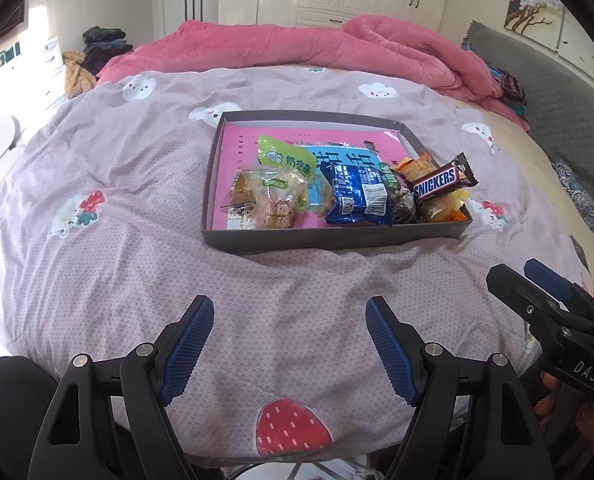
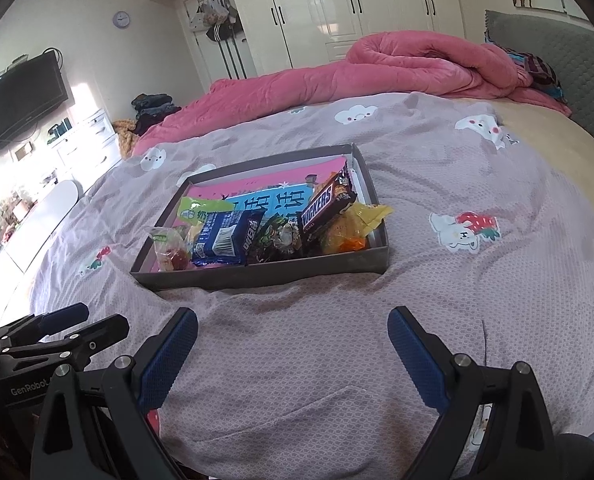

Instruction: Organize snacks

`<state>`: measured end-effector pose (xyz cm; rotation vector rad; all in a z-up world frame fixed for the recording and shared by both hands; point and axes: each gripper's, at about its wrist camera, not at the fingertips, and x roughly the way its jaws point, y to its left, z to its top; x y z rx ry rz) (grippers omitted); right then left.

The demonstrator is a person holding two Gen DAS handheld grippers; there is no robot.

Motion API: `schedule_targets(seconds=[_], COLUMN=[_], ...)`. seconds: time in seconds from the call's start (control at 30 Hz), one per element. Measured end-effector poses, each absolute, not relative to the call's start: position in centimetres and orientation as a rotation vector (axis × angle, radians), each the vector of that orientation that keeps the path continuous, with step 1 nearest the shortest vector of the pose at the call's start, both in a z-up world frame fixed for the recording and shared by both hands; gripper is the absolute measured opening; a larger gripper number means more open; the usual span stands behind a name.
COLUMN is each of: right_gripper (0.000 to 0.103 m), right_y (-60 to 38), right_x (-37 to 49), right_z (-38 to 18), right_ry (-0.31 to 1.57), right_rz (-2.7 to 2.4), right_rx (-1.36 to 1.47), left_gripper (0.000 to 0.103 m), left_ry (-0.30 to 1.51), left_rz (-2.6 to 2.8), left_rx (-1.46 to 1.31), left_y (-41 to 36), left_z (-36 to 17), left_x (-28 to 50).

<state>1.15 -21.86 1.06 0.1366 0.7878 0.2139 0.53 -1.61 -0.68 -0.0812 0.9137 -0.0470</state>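
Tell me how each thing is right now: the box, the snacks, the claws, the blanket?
Box: open, no lid, flat on the bed.
Snickers bar: wrapped, propped on other snacks inside the box.
Blue packet: sealed, lying in the box.
Green packet: sealed, in the box.
Left claw: open, empty.
Right claw: open, empty.
Pink blanket: bunched up.

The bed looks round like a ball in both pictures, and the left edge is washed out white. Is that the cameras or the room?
Cameras for the bulge: in both wrist views the fisheye lens curves the bedspread and darkens the corners. The white is sunlight: left wrist view, it blows out the dresser; right wrist view, likewise around the drawers. The snack box stays sharp and evenly lit.
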Motion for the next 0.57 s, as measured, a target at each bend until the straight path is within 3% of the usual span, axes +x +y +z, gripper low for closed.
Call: schedule_targets(seconds=[0.57], right_gripper=[0.1], right_y=[-23.8], right_x=[3.6], right_z=[0.6], right_ry=[0.772], right_rz=[0.169], right_rx=[0.172], left_gripper=[0.079], left_ry=[0.906], left_rz=[0.007], left_rx=[-0.077], left_y=[0.7], left_z=[-1.4], left_x=[2.1])
